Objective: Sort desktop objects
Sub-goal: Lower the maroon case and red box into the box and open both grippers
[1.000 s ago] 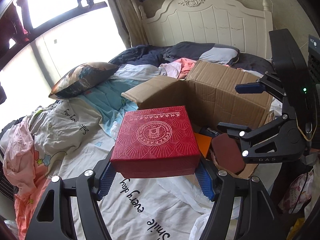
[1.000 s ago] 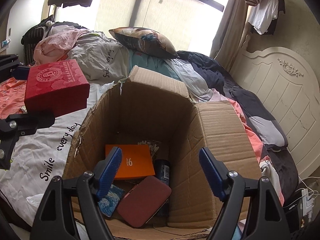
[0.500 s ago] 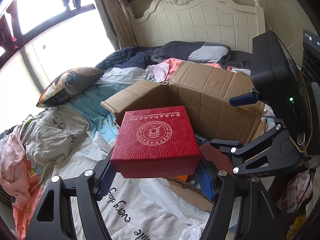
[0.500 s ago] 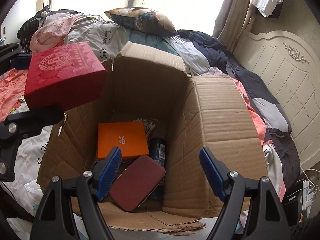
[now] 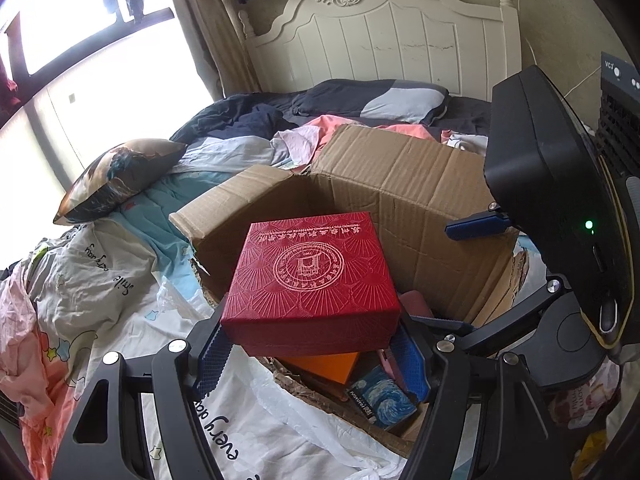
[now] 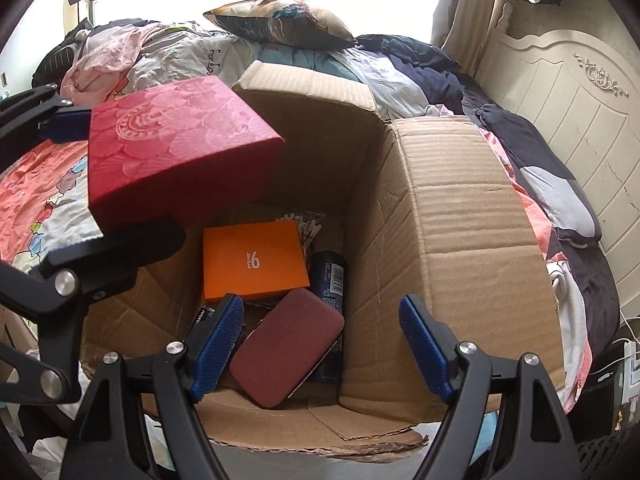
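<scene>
My left gripper [image 5: 312,354] is shut on a red embossed gift box [image 5: 316,280] and holds it in the air over the left side of an open cardboard box [image 5: 400,200]. In the right wrist view the red box [image 6: 168,140] hangs over the cardboard box [image 6: 460,220]. Inside lie an orange box [image 6: 252,260], a maroon case [image 6: 288,344], a dark can [image 6: 332,276] and a starry-night patterned item [image 5: 384,402]. My right gripper [image 6: 320,344] is open and empty above the cardboard box's near edge.
The cardboard box sits on a bed with rumpled printed bedding [image 5: 100,280], a patterned pillow [image 5: 116,176] and dark quilts [image 5: 360,100]. A white headboard [image 5: 380,40] stands behind. A white plastic bag [image 5: 280,420] lies by the box's torn front edge.
My left gripper has carried the red box to the right, from beside the cardboard box to over its opening. The right gripper has come closer over the box and stays open.
</scene>
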